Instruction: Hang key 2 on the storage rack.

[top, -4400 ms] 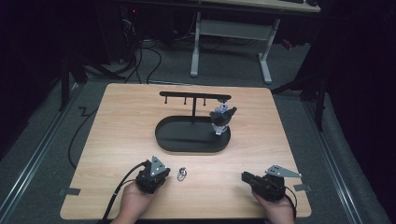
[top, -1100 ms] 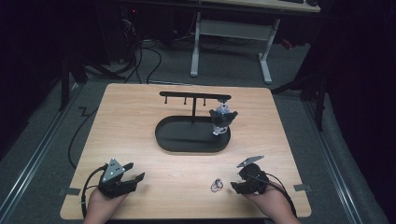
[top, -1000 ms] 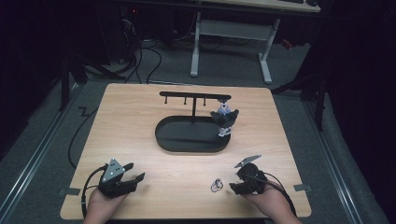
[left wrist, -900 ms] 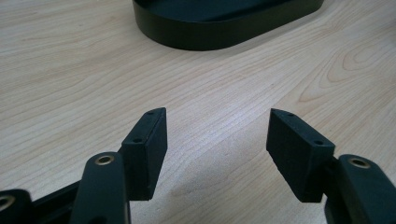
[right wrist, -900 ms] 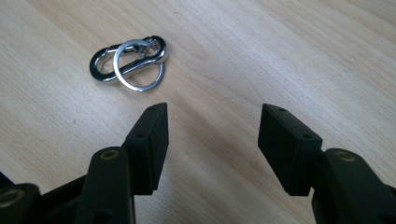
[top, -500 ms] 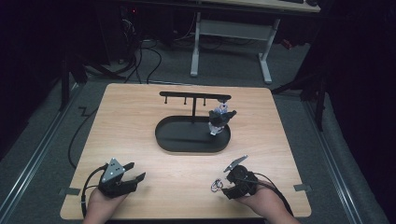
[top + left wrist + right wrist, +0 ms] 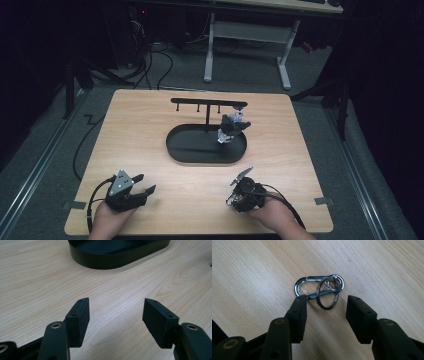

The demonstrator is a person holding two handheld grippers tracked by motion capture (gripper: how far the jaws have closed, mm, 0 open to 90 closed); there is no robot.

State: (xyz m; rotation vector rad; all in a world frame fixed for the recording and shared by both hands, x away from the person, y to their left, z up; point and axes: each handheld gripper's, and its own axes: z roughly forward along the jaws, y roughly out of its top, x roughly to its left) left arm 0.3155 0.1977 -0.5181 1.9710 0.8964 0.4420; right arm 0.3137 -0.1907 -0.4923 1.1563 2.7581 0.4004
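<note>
A metal clip with a ring is framed by the right gripper's spread jaws on a wooden table.

The right gripper [image 7: 327, 298] is held wide at the near right of the table [image 7: 150, 130], pointed down at the clip [image 7: 318, 286], which lies flat on the wood; the clip's near edge is touched by one jaw tip, and the ring [image 7: 327, 293] threaded on it lies between the jaws. The left gripper [image 7: 116, 301] is kept wide over bare wood at the near left, nothing being held. A black oval tray [image 7: 200, 150] is seen at the table's middle, with a rack [image 7: 207, 103] of pegs standing in it and a small dark object [image 7: 231, 127] hung at its right end.
</note>
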